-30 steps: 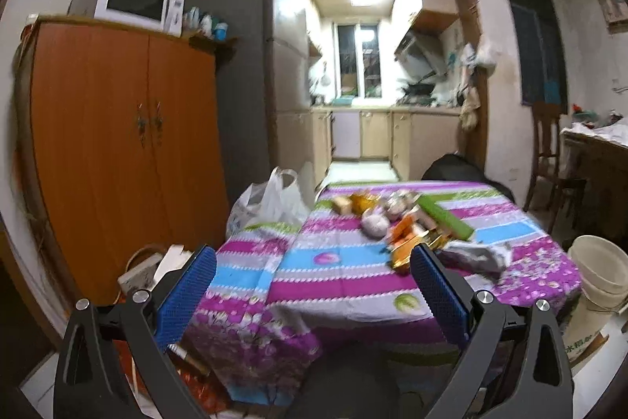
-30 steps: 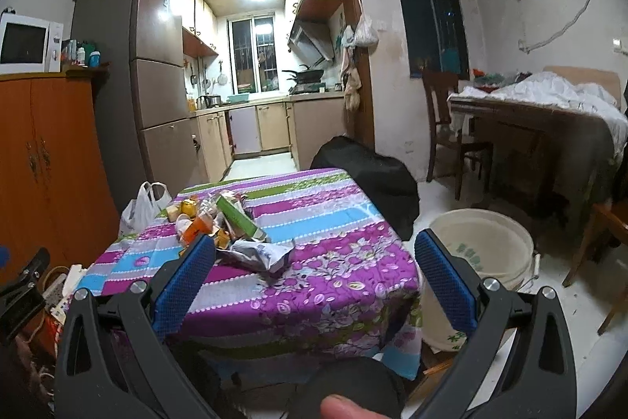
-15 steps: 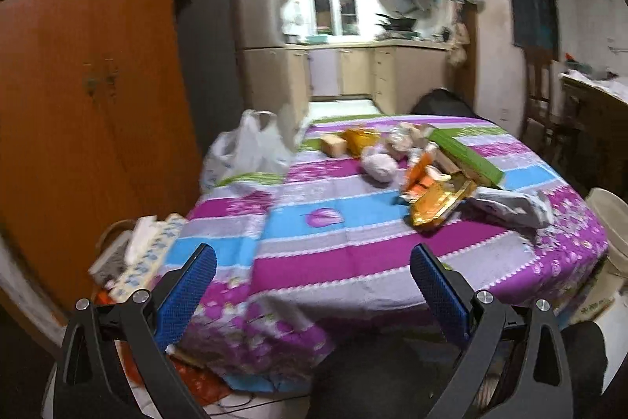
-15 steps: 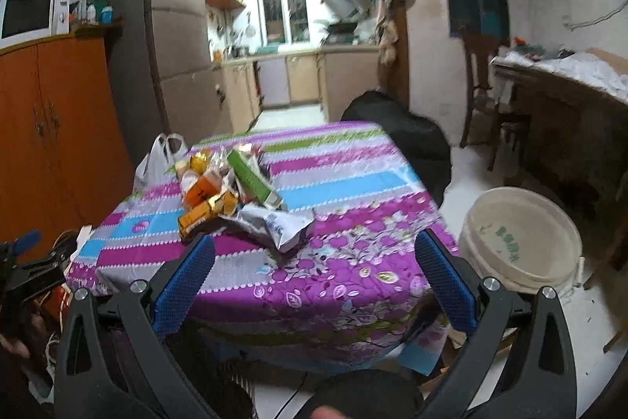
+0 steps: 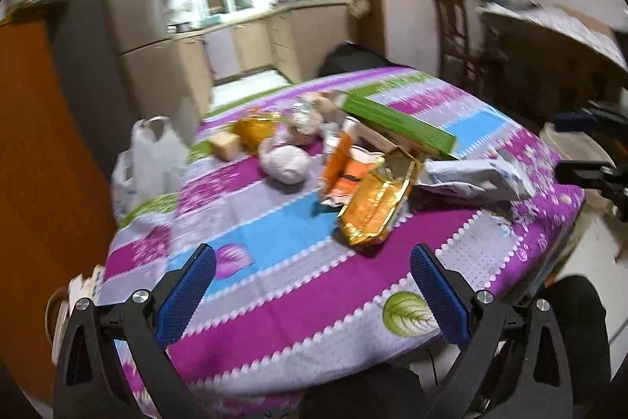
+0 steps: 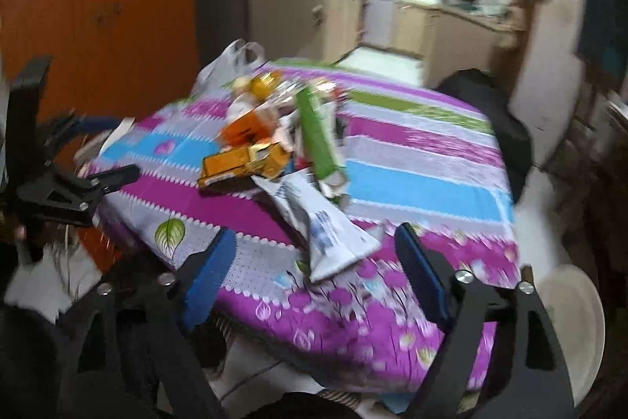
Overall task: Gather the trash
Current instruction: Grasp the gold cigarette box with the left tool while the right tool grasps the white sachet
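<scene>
A pile of trash lies on a table with a striped purple, blue and grey cloth. It holds a gold foil packet, a white-grey wrapper, a long green box, an orange carton and a crumpled white ball. My left gripper is open and empty above the near table edge. My right gripper is open and empty, its fingers either side of the white-grey wrapper, short of it. The gold packet and green box lie beyond.
A white plastic bag hangs at the table's far left corner. An orange wooden cabinet stands on the left. A cream bucket sits on the floor right of the table. A black bag lies behind the table.
Both grippers have moved forward and down toward the table. The trash pile looks much closer. The right gripper has swung left toward the white-grey wrapper. Both stay open.
</scene>
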A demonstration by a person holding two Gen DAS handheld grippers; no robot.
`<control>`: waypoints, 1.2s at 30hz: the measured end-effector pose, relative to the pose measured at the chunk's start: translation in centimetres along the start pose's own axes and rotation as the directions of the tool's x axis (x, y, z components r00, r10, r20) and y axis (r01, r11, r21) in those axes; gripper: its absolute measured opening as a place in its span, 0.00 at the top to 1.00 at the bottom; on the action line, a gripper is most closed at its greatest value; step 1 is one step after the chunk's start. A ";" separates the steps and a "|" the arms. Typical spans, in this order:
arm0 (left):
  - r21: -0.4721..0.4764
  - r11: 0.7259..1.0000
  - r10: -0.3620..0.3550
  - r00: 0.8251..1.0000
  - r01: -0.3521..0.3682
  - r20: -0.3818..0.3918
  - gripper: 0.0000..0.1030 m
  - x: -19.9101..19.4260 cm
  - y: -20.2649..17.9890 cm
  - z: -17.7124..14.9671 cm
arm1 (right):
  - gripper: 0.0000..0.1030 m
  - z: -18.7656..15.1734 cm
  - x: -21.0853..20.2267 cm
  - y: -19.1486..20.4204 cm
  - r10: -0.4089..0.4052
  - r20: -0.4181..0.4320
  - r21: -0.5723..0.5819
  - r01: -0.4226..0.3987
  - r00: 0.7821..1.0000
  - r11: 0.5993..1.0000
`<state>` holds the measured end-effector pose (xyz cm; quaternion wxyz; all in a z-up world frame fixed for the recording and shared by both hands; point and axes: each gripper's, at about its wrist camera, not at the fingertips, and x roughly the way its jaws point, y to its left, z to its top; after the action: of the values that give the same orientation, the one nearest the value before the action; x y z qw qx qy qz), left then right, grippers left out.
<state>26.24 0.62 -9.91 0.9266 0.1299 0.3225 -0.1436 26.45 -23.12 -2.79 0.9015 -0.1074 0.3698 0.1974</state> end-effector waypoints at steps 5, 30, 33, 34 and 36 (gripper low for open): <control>0.069 0.991 -0.112 0.993 0.114 -0.030 0.14 2.9 -0.2 1.0 | 0.32 1.7 4.5 -0.1 0.115 -0.167 -0.092 -0.131 0.979 0.987; 0.062 0.912 -0.387 0.900 0.406 -0.199 0.35 12.1 -0.1 2.4 | 0.70 0.2 7.5 -1.7 0.100 -0.338 -0.080 -0.135 0.936 0.988; 0.038 0.905 -0.408 0.889 0.424 -0.210 0.38 12.8 -0.3 2.6 | 0.70 -0.7 6.2 -2.1 0.122 -0.305 0.004 -0.127 0.944 0.992; 0.042 0.906 -0.405 0.890 0.422 -0.209 0.38 12.9 -0.4 2.6 | 0.70 -1.0 5.7 -2.5 0.134 -0.289 0.038 -0.128 0.948 0.991; 0.044 0.911 -0.394 0.896 0.411 -0.203 0.39 13.2 -0.6 3.0 | 0.70 -1.2 5.0 -2.6 0.150 -0.262 0.080 -0.133 0.953 0.988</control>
<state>37.61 -3.29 -16.11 0.8354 0.1131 0.4224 -0.3330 30.08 -24.52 -7.10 0.8298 -0.0786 0.5006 0.2337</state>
